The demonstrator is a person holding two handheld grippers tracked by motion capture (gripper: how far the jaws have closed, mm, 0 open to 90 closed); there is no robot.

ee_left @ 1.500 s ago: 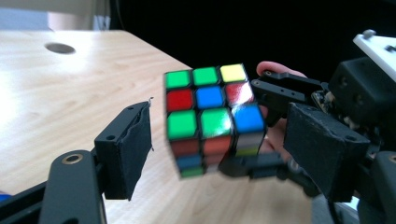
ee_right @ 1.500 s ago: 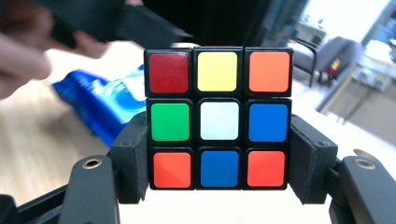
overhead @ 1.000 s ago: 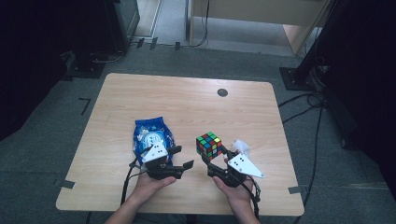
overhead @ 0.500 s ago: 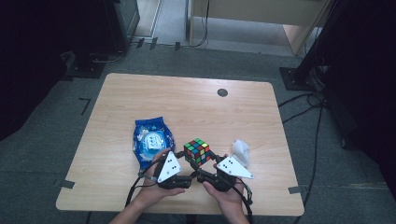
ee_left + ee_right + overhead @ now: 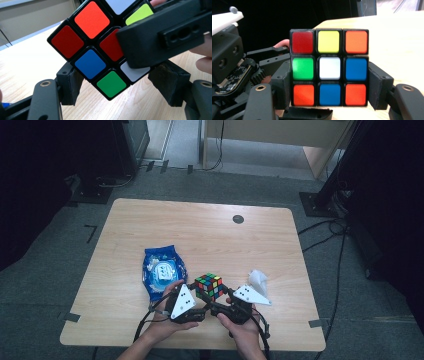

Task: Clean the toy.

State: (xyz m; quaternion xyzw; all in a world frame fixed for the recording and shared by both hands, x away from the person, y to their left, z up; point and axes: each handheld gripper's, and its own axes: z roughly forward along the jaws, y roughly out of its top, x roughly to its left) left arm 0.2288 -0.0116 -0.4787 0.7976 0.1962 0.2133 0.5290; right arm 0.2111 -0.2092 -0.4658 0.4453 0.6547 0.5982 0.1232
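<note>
Wooden table (image 5: 150, 220) holds a blue packet (image 5: 161, 270) and a white scrap (image 5: 258, 279); since a second ago the cube (image 5: 209, 286) has come left, toward the near edge. Right gripper (image 5: 329, 100) clamps the cube's lower layer; left gripper (image 5: 117, 87), jaws just closing, straddles a corner without pressing; likely a layer twist is being set up.

In your left gripper view, the puzzle cube (image 5: 100, 50) is running off the top edge, and a jaw of the right gripper (image 5: 160, 35) is covering part of its face. In your right gripper view, the cube's lower corners are sitting behind the jaw pads, so contact on its far side is staying unseen. From the high view, your hands are hiding both grippers' jaws, the print on the blue packet (image 5: 162, 270) is reading too small, and the white crumpled thing (image 5: 258, 279) is staying unidentifiable.
</note>
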